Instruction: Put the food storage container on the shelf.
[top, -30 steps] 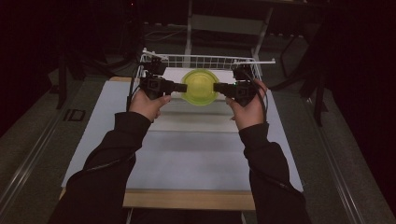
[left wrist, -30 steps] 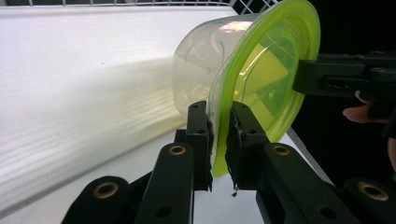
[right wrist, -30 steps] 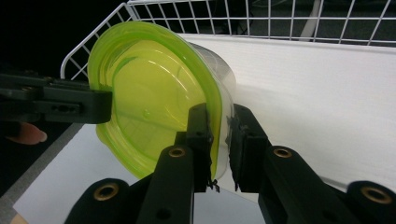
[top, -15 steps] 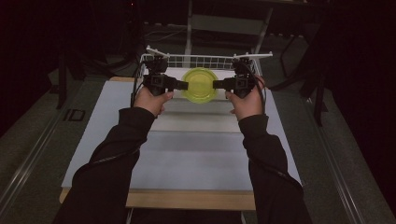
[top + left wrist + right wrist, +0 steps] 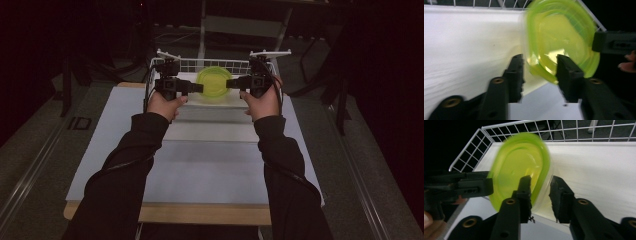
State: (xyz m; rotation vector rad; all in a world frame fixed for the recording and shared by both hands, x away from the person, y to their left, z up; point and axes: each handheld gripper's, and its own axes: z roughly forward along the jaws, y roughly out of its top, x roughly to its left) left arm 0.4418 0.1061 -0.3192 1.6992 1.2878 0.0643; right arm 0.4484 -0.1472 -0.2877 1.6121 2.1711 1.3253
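Observation:
A clear container with a lime-green lid point(image 5: 214, 80) hangs tilted over the white wire basket point(image 5: 210, 62) at the table's far end. My left gripper point(image 5: 200, 87) clamps its left edge and my right gripper point(image 5: 229, 83) its right edge. In the left gripper view the container point(image 5: 559, 37) has its rim between the two jaws of my left gripper point(image 5: 540, 65), with the other gripper point(image 5: 614, 42) beyond it. In the right gripper view my right gripper point(image 5: 540, 185) pinches the lid and clear wall of the container point(image 5: 521, 162), opposite the left gripper point(image 5: 474, 186).
The basket has a white floor point(image 5: 469, 37) and wire walls point(image 5: 579, 130) at its back and sides. A pale blue-white table top point(image 5: 210, 165) stretches from the basket toward the person. Dark floor and stands surround the table.
Both hands have carried the container forward, away from the person, from the basket's near edge to above its inside. Both grips look unchanged.

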